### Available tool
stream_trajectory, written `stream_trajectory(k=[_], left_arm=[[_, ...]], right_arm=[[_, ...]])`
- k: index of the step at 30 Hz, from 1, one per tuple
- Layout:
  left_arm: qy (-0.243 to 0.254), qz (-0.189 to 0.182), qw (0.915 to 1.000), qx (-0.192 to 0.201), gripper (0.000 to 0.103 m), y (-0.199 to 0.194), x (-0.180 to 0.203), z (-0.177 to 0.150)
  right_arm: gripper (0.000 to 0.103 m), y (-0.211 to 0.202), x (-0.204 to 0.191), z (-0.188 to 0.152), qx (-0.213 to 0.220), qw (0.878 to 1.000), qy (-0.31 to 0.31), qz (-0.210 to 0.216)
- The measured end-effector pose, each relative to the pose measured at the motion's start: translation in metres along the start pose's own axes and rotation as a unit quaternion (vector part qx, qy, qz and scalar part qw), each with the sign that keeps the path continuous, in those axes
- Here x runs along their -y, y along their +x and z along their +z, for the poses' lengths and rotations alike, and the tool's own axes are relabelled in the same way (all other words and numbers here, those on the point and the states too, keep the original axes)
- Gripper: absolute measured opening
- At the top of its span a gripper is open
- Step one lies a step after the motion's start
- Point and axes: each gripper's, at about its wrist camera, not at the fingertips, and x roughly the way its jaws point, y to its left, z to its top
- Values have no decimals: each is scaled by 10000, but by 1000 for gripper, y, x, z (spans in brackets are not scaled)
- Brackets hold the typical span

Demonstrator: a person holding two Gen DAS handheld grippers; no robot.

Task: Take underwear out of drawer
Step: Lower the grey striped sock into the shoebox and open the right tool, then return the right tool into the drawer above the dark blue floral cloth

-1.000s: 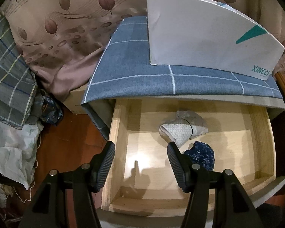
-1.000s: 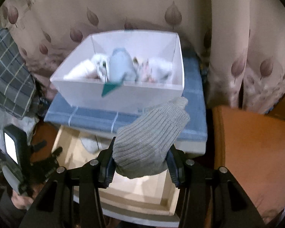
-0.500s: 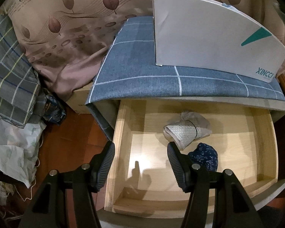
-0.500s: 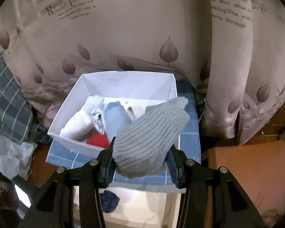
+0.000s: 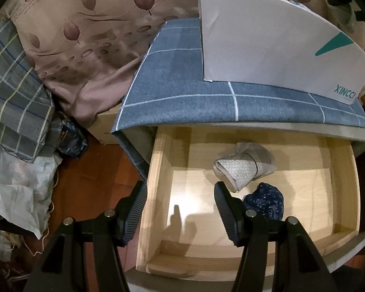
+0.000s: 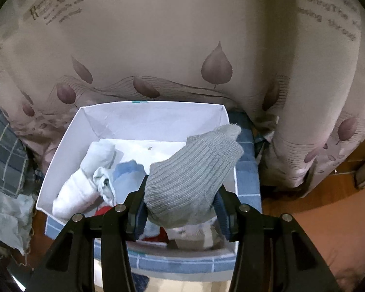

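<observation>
Left wrist view: the left gripper [image 5: 180, 194] hangs with jaws spread and nothing between them, above the left wall of the open wooden drawer [image 5: 158, 170]. Inside the drawer lie a grey-and-white rolled bundle [image 5: 243, 166] toward the back wall, and a dark blue speckled bundle [image 5: 265, 203] just in front of it, partly hidden by the gripper's right finger. A blue checked cloth [image 5: 182, 90] covers the cabinet top, and a white box [image 5: 267, 43] stands at its back right corner. A leaf-print curtain [image 5: 85, 36] hangs behind, and plaid fabric [image 5: 12, 85] is piled at left over the reddish floor.

Right wrist view: the right gripper [image 6: 180, 199] pinches a grey ribbed underwear piece [image 6: 192, 175] over the box's front right corner. The box holds pale rolled garments [image 6: 85, 185] along its left wall; the red and white items beneath the gripper are too hidden to identify.
</observation>
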Motion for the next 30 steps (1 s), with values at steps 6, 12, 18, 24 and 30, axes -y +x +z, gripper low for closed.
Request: stream_trajectory(k=[6,12,18,24,30], left_arm=[[0,51,10000,-44,59,2,-1,0],[-51,48,9999,-81,59,3,-4,-1],[-74,12,9999,-114,59,3,-6,-1],[-58,16,9999,-122,59,4,-6,-1],[-54,50,9999,-155,59,4,-6,-1]], right_arm=[[48,20,-1,7,-121,9999,-2,-48],[50,44,-4,3,-349,9992,-93,-150],[59,56,-8,-2,-435,9985,-216,-236],[72,48,-12,-3,-417,9982,-344,-242],[79,20,-11,-3,-243,9991,-323,-146]])
